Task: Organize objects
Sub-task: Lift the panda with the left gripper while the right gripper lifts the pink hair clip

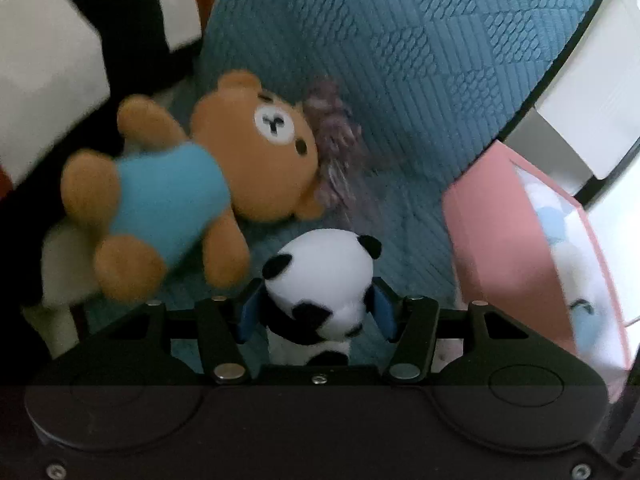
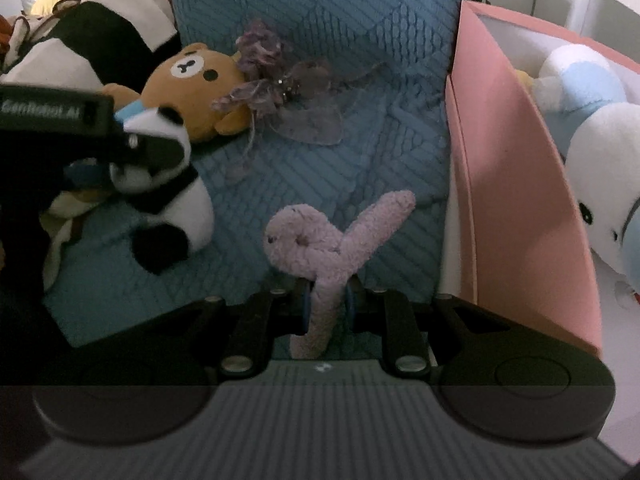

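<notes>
My left gripper [image 1: 316, 304] is shut on a small black-and-white panda plush [image 1: 320, 272], its blue pads pressed against both sides of the toy. The right wrist view shows that gripper [image 2: 128, 148] at the left, with the panda [image 2: 176, 208] hanging below it over the teal quilt [image 2: 320, 160]. My right gripper [image 2: 329, 300] is shut on one long limb of a fuzzy lilac plush [image 2: 316, 240], just left of the pink box [image 2: 516, 184]. A brown bear in a blue shirt [image 1: 192, 184] lies on the quilt beyond the panda.
The pink box [image 1: 492, 240] stands at the quilt's right edge and holds white-and-blue plush toys [image 2: 600, 184]. A sheer purple flower bow [image 2: 280, 92] lies beside the bear's head. Large black, white and orange cushions [image 2: 92, 40] crowd the left. Pale wall and furniture lie behind the box.
</notes>
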`<state>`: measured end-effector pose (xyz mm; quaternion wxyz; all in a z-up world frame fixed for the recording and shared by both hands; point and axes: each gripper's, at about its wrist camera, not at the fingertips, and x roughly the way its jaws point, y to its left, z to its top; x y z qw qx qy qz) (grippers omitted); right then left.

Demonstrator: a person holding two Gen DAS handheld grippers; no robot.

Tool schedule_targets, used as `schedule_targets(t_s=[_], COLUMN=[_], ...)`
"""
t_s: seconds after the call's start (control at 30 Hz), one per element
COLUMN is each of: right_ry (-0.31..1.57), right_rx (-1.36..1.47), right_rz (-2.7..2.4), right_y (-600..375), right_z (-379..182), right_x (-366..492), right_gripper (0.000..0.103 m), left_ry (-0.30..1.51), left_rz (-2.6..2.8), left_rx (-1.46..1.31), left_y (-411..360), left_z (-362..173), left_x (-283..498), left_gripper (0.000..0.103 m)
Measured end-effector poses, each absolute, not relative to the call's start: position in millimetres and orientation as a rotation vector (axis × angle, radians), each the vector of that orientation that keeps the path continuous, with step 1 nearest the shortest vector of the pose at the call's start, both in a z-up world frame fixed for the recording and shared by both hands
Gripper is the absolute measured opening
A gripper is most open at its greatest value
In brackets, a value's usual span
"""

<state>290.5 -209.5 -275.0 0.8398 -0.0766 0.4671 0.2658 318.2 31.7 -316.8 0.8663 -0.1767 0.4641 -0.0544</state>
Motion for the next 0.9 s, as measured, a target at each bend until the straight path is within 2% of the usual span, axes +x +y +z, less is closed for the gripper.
schedule_targets(t_s=[0.23, 0.3, 0.33, 0.37, 0.73, 0.9], right_ry=[1.005, 1.004, 1.005, 1.002, 1.001, 0.975], right_rx=[-0.150, -0.126, -0.114, -0.103, -0.078, -0.131], right_rz=[0.532, 0.525, 0.524, 0.525, 0.481, 0.480], right_y=[-208, -208, -208, -208, -197, -188], right_z=[-278, -277, -277, -276, -276, -280], right_x=[297, 298, 299, 300, 315, 316], right_gripper=[0.026, 0.038, 0.049, 0.054, 0.057, 0.059], left_ry=[0.993, 1.016, 1.031, 1.039, 1.103, 1.095], left_rz=[-0.098, -0.103, -0.107, -0.109, -0.133, -0.124], left_rx=[-0.372, -0.382, -0.385, -0.383, -0.361, -0.356], left_y=[37, 37, 37, 37, 28, 27], left_z=[-325, -330, -333, -335, -346, -344], left_x=[337, 340, 341, 341, 347, 345], left_gripper=[0.056, 0.060, 0.061, 0.061, 0.066, 0.054])
